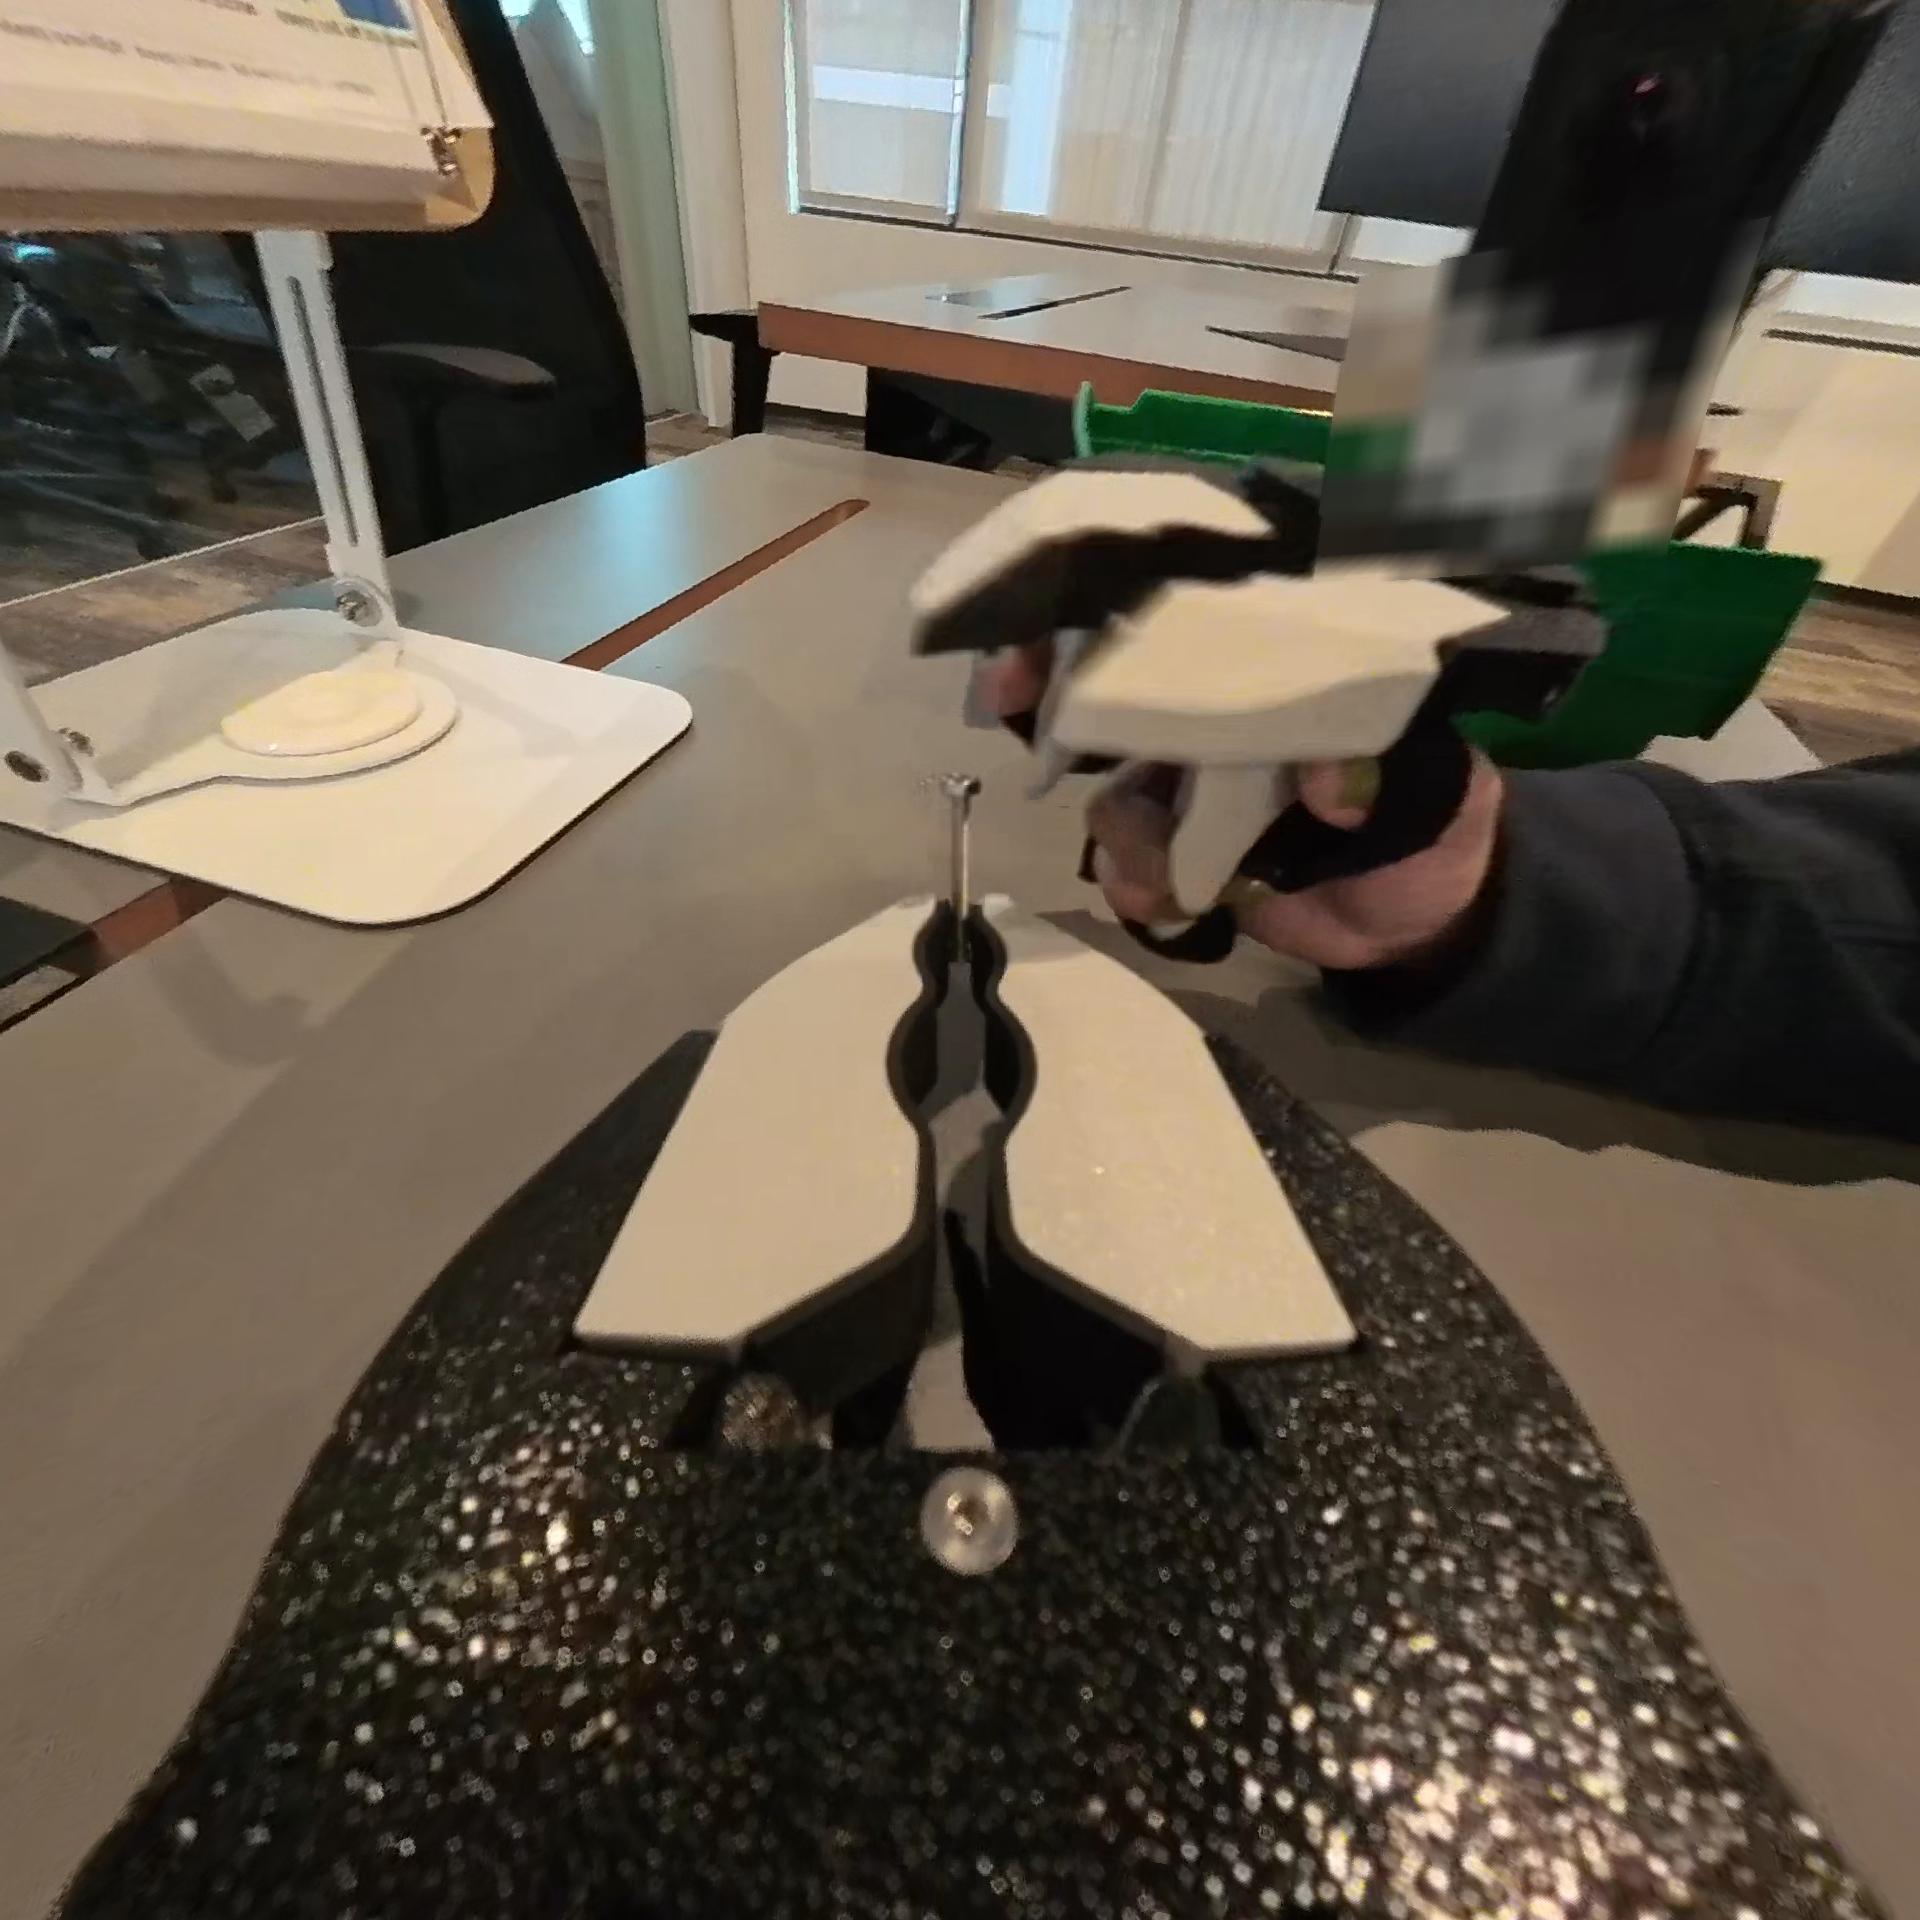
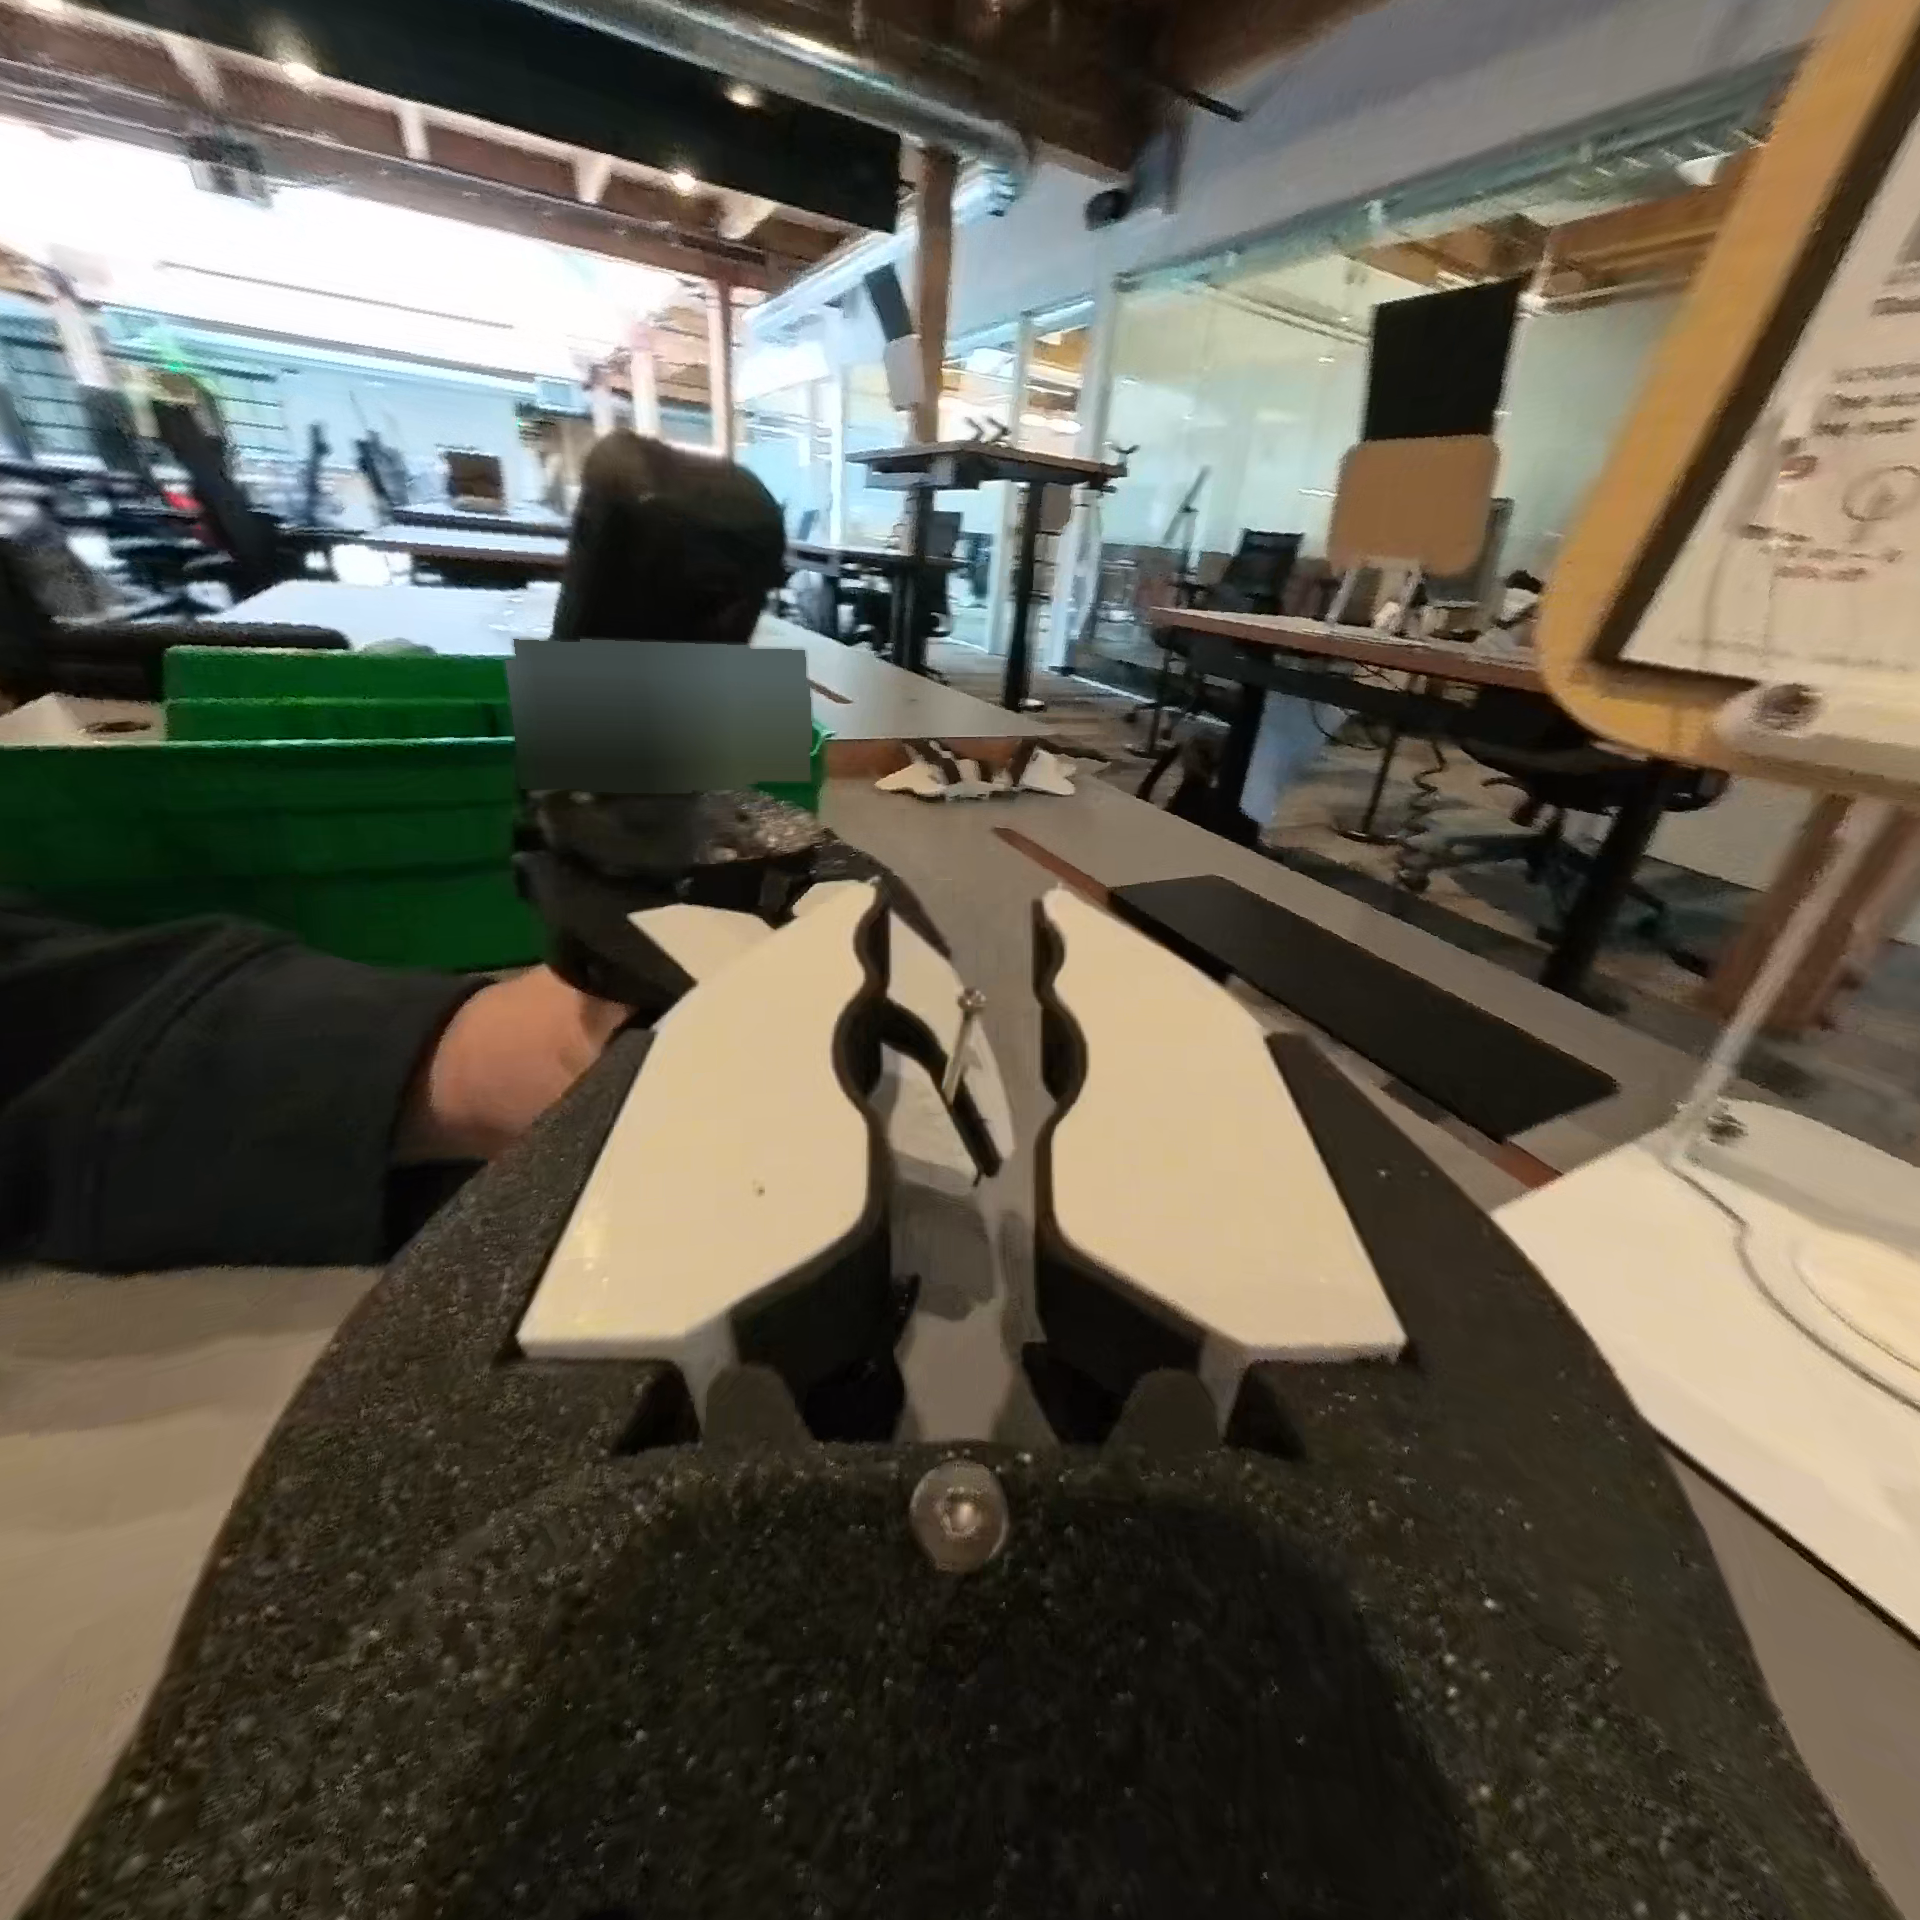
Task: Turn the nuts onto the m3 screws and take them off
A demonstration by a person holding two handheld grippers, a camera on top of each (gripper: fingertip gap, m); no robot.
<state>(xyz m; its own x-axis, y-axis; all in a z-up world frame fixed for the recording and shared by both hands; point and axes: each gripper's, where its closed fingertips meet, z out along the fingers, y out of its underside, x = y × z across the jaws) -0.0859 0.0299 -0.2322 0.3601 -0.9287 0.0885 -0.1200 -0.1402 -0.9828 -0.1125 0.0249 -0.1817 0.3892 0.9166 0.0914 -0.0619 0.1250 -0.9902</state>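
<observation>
Between the left jaws: a thin metal screw [image 1: 960,873] is pinched at the very tips, its lower end between the two white fingers [image 1: 821,1101], its shaft standing out past them.
Left gripper [image 1: 958,935]: jaws almost together, pressed on the screw; behind the tips the curved inner edges leave a narrow dark slit.
Far end of the screw: a small wider piece [image 1: 957,787] sits on top; if it is the head or a nut, I cannot tell.
Right gripper [image 2: 961,914]: jaws narrowly apart and bare; the grey table [image 2: 961,862] shows through the gap.
Seen through the right jaws: the screw [image 2: 964,1049], tilted, and under it the white fingertips of the left gripper; the screw stands beyond the right jaws and their pads do not touch it.
Right gripper from the left view: it hangs up and to the right of the screw top, near but apart, fingers [image 1: 1091,551] pointing left, held by a hand [image 1: 1382,862] in a dark sleeve.
Left of the left jaws: a white stand base [image 1: 499,790] lies on the table.
Behind the right gripper: a green bin [image 1: 1683,644], partly covered.
Beyond the right jaws, to the right: a flat black pad [image 2: 1382,1008] on the table.
</observation>
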